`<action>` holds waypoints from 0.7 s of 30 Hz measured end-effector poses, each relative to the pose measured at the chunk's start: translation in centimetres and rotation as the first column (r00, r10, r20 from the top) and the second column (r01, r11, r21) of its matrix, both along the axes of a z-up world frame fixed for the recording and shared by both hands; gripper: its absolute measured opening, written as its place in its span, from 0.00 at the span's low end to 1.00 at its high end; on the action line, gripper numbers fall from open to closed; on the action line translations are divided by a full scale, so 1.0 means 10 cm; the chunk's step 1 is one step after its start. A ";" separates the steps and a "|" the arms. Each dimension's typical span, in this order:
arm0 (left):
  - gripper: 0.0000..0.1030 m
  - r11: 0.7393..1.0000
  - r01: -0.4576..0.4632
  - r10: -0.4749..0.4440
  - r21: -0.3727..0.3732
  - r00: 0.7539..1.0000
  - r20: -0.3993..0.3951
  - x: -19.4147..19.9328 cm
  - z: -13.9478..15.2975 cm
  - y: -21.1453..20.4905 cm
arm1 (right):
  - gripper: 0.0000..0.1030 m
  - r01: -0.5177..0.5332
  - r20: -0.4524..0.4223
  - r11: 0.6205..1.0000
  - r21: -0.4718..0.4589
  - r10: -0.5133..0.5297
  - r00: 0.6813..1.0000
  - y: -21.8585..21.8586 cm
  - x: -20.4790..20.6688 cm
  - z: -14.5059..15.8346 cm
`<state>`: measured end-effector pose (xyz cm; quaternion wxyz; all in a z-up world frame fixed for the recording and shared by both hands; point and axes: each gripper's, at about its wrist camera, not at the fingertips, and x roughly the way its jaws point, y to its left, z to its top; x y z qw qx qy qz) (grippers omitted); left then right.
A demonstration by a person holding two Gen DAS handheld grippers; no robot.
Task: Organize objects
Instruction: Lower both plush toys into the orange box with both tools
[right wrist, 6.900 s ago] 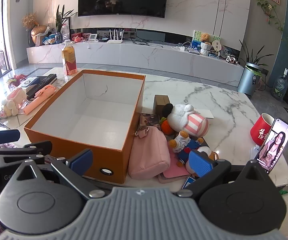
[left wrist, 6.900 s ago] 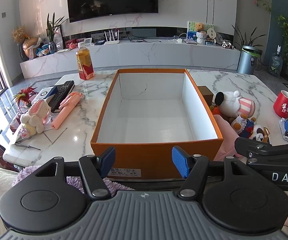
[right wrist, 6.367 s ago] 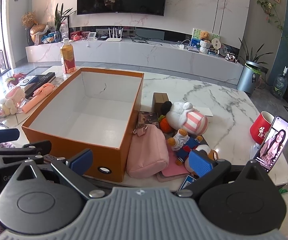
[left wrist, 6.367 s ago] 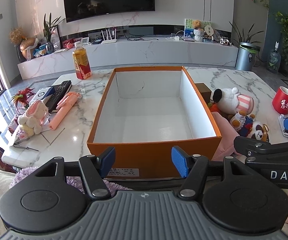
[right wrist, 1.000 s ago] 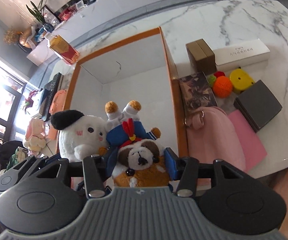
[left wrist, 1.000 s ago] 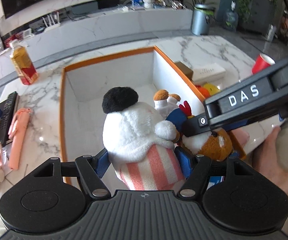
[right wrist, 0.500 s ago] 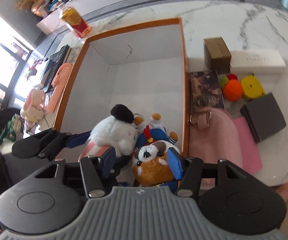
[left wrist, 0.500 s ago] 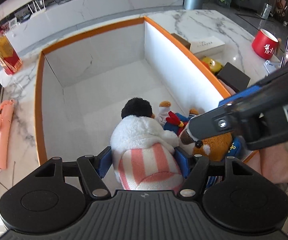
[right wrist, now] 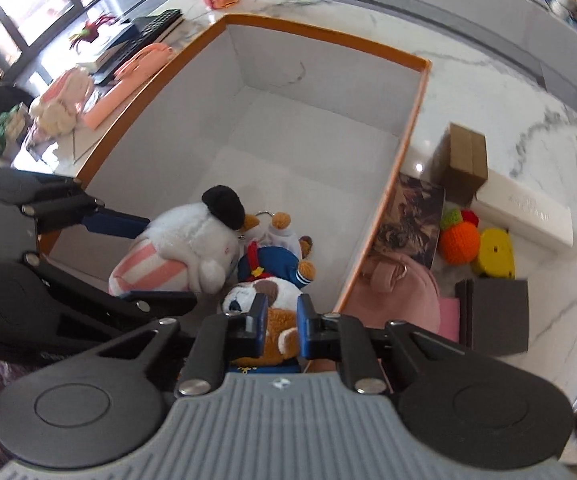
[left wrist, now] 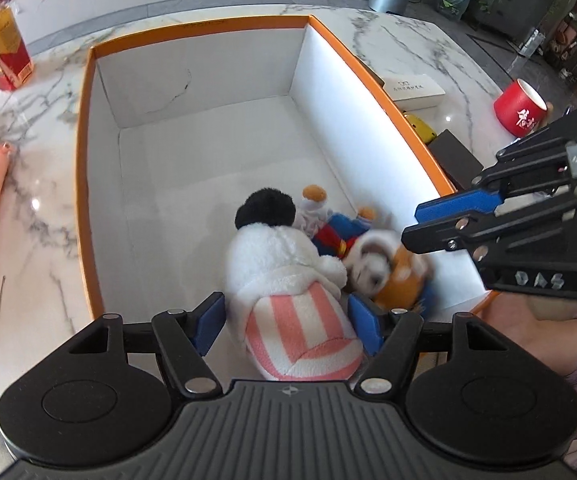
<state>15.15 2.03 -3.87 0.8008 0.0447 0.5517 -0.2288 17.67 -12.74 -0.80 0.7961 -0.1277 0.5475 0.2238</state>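
Striped plush (left wrist: 288, 300) lengthwise, head seemingly away

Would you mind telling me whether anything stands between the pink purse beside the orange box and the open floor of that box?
Only the orange box's right wall separates them. The pink purse lies against it outside. Inside, the white plush and the dog plush fill the near end; the far floor is bare.

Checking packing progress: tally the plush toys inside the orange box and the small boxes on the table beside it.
Plush toys inside orange cardboard box: 2 (white pink-striped plush, brown-and-white sailor dog plush)
Small boxes beside: 3 (brown cardboard box, long white box, dark grey box)
Total: 5
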 end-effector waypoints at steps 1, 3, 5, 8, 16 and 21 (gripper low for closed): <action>0.75 1.000 0.000 0.000 -0.004 1.000 -0.005 0.01 0.01 0.00 | 0.14 -0.025 0.003 1.000 -0.009 0.025 1.000 0.03 -0.01 0.00; 0.75 1.000 0.004 -0.005 -0.007 1.000 -0.013 0.02 0.02 0.00 | 0.13 -0.066 -0.005 0.997 -0.026 0.066 0.998 0.08 -0.02 -0.03; 0.73 1.000 0.005 -0.005 -0.005 1.000 -0.019 0.04 -0.03 -0.03 | 0.12 -0.097 -0.017 0.994 -0.043 0.096 0.995 0.12 -0.01 -0.08; 0.73 1.000 -0.009 0.009 -0.005 1.000 -0.001 0.04 -0.10 -0.10 | 0.10 -0.124 -0.023 0.990 -0.064 0.123 0.992 0.15 0.01 -0.15; 0.72 0.998 -0.012 0.015 -0.069 0.999 0.037 0.00 -0.13 -0.15 | 0.04 -0.096 -0.027 0.994 -0.048 0.095 0.995 0.06 0.06 -0.16; 0.72 0.999 -0.011 0.014 -0.049 0.998 0.064 -0.02 -0.16 -0.20 | 0.07 -0.044 0.056 0.998 -0.038 0.046 0.997 -0.11 0.03 0.08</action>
